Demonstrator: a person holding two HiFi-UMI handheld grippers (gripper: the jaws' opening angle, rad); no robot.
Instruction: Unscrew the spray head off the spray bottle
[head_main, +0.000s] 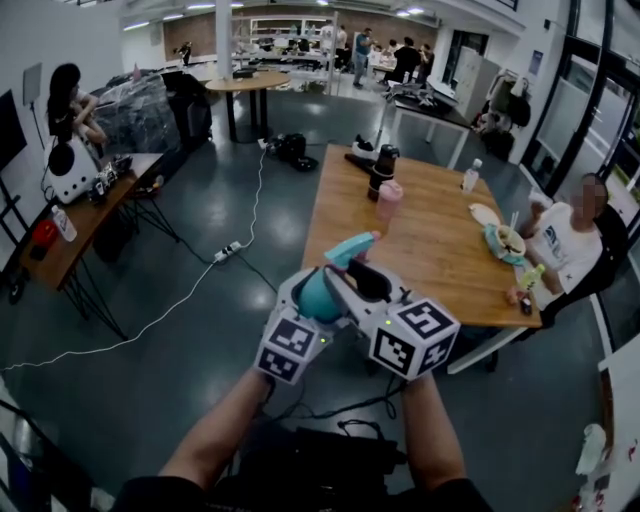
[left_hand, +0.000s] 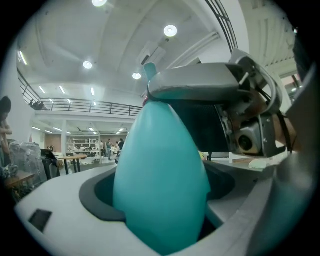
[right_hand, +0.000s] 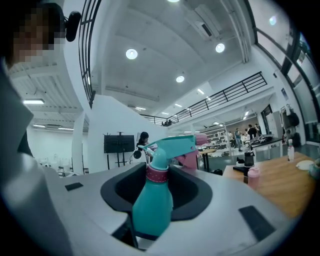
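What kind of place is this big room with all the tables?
Probably a big shared workshop or office hall: a long wooden table, people gathered at benches far back, and a railed balcony overhead.

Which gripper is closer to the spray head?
Right. The right gripper sits open around the pink collar, just beside the spray head. The left gripper clamps the spray bottle by its wide body, farther from the head.

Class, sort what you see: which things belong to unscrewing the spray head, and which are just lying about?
Job: spray bottle, spray head, left tool gripping the bottle, right tool open round it.
Lying about: pink bottle, dark flask, clear bottle, food bowl, wooden table, power strip.
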